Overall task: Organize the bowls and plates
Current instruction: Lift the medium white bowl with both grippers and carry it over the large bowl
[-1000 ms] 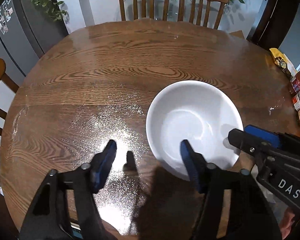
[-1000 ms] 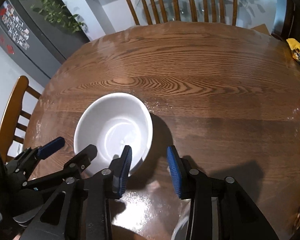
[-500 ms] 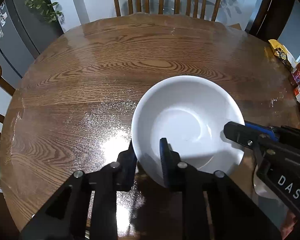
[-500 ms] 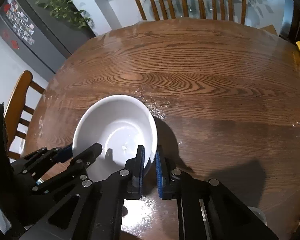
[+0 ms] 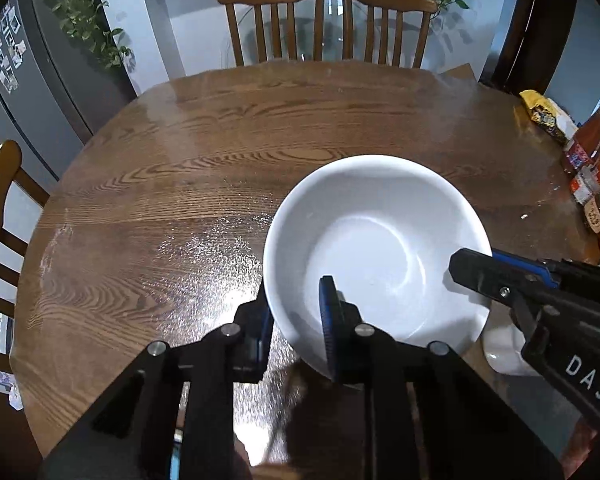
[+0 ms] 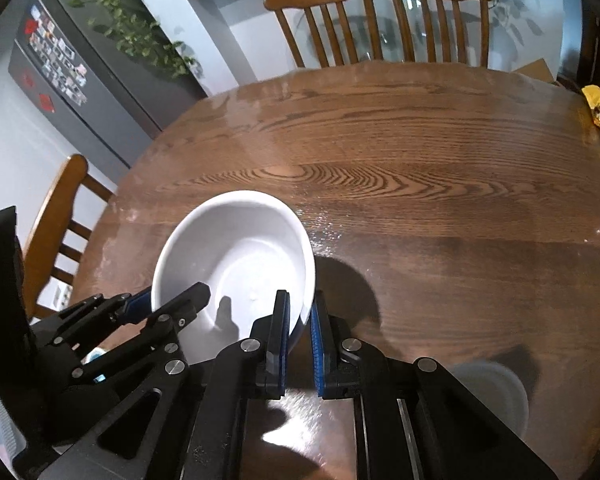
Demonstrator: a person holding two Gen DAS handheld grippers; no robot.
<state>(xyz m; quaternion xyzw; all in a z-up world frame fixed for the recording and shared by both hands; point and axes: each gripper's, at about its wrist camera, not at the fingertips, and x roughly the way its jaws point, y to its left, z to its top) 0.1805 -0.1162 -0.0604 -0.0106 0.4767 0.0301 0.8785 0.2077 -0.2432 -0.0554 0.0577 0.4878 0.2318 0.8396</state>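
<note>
Left gripper and right gripper, lettered "DAS", both pinch opposite rims of white bowl over wooden table.

white "DAS" on right hand-held gripper body, pkg labels illegible
</note>
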